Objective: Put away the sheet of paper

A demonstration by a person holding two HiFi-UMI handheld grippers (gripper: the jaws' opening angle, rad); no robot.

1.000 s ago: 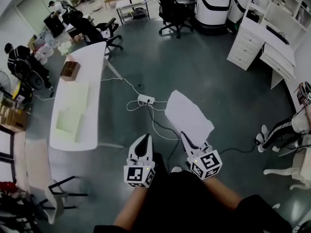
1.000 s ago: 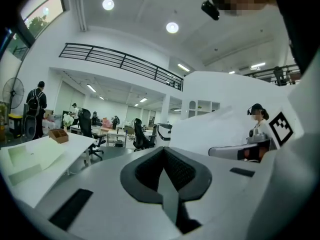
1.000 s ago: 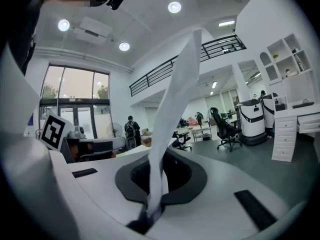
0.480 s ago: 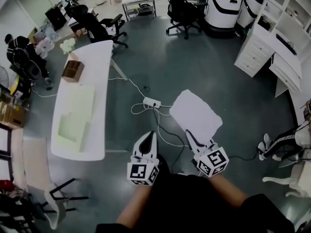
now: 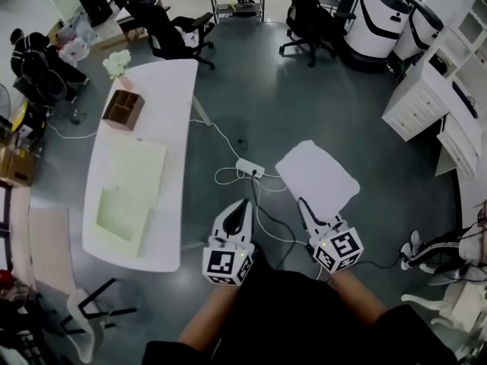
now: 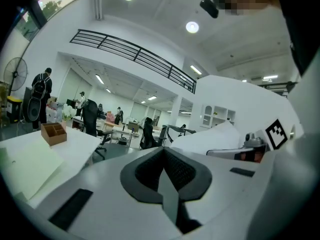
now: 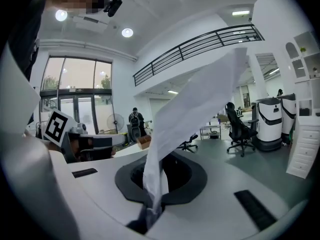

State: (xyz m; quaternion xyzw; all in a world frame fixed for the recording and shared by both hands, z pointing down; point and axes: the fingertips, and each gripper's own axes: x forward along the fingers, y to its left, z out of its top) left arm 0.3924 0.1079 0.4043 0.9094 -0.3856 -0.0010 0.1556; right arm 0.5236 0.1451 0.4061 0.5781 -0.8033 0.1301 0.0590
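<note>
Pickup looks done: right gripper (image 5: 305, 204) is clamped on the sheet of paper (image 5: 318, 177), held over the floor, well apart from the bench (image 5: 163, 90). Left gripper (image 5: 242, 206) has its jaws together on nothing. Stowing is not yet done.

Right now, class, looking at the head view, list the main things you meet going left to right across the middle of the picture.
white table → power strip → sheet of paper → white drawer unit
</note>
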